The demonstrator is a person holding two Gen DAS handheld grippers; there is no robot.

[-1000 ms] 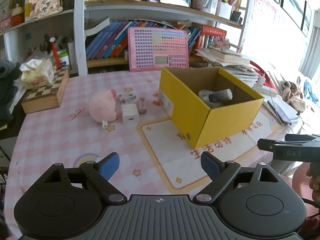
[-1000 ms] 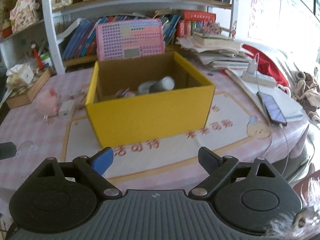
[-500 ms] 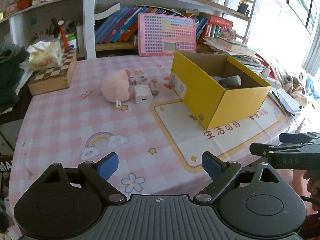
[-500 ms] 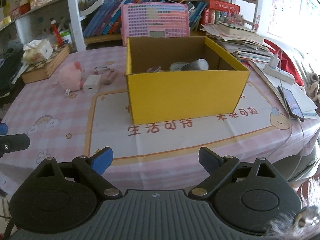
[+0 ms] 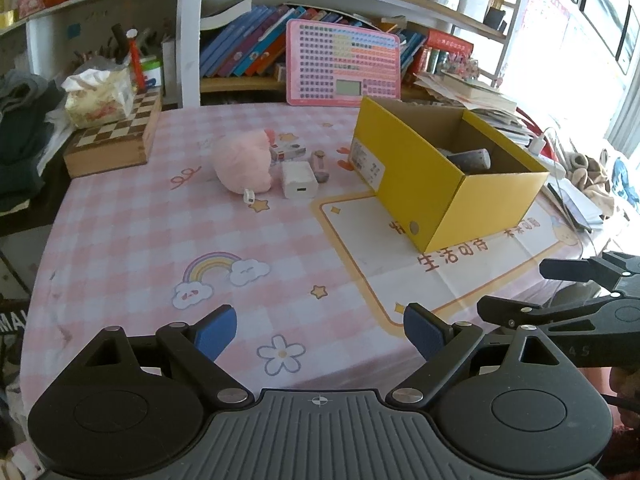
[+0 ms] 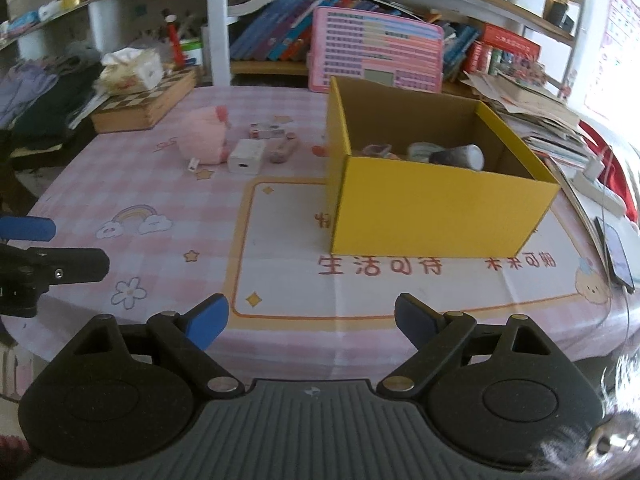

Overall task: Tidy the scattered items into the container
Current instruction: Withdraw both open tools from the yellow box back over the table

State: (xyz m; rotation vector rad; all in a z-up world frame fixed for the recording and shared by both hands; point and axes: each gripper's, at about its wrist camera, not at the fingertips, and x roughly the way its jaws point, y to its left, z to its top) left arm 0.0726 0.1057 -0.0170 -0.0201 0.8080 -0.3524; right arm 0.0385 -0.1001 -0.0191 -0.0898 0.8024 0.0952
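An open yellow cardboard box (image 5: 408, 172) (image 6: 436, 208) stands on the pink checked tablecloth, with a grey cylinder (image 5: 470, 159) (image 6: 458, 156) and other small things inside. To its left lie a pink plush toy (image 5: 242, 164) (image 6: 204, 138), a white charger (image 5: 299, 180) (image 6: 247, 156), a small pink item (image 5: 320, 164) (image 6: 285, 150) and a small white packet (image 5: 288, 152) (image 6: 266, 130). My left gripper (image 5: 320, 328) (image 6: 60, 246) hovers open over the table's near edge. My right gripper (image 6: 311, 318) (image 5: 516, 288) is beside it; its jaws are closing slightly, with nothing between them.
A chessboard box (image 5: 116, 140) with a tissue pack (image 5: 98, 98) sits at the far left. A pink toy keyboard (image 5: 344, 64) leans on the bookshelf behind. Stacked papers (image 6: 532, 116), a power strip (image 6: 600, 188) and a phone (image 6: 618, 256) crowd the right edge.
Both grippers have drawn back from the yellow box toward the table's near edge, so more tablecloth shows. The right gripper also slid left and rolled. Nothing was picked up.
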